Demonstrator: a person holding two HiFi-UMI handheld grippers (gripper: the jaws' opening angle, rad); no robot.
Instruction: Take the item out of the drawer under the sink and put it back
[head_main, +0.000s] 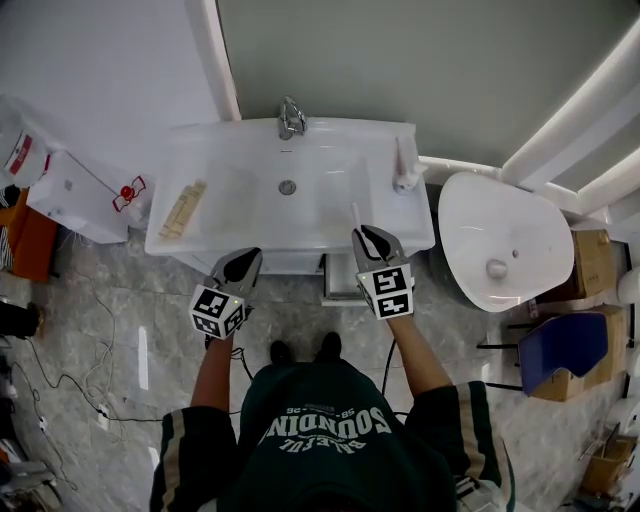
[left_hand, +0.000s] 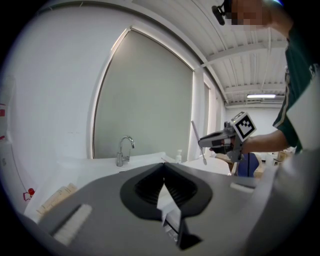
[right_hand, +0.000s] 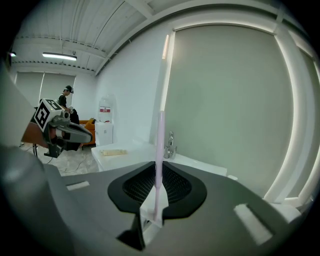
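A thin pale pink stick (right_hand: 160, 145) stands upright between the jaws of my right gripper (right_hand: 156, 167), which is shut on its lower end. In the head view this gripper (head_main: 365, 232) sits over the front right edge of the white sink (head_main: 300, 240), and the stick (head_main: 355, 215) points toward the basin. My left gripper (head_main: 250, 255) hovers at the sink's front edge to the left, its jaws together with nothing between them. Below the counter, next to the right gripper, part of a white drawer (head_main: 340, 282) shows. The left gripper view shows the right gripper (left_hand: 207, 142) holding the stick (left_hand: 196, 137).
A chrome tap (head_main: 290, 118) stands at the back of the sink, a soap bottle (head_main: 405, 175) at its right, a wooden piece (head_main: 183, 208) on its left. A white oval fixture (head_main: 500, 240) stands to the right, a white cabinet (head_main: 85, 195) to the left. Cables (head_main: 70, 385) lie on the floor.
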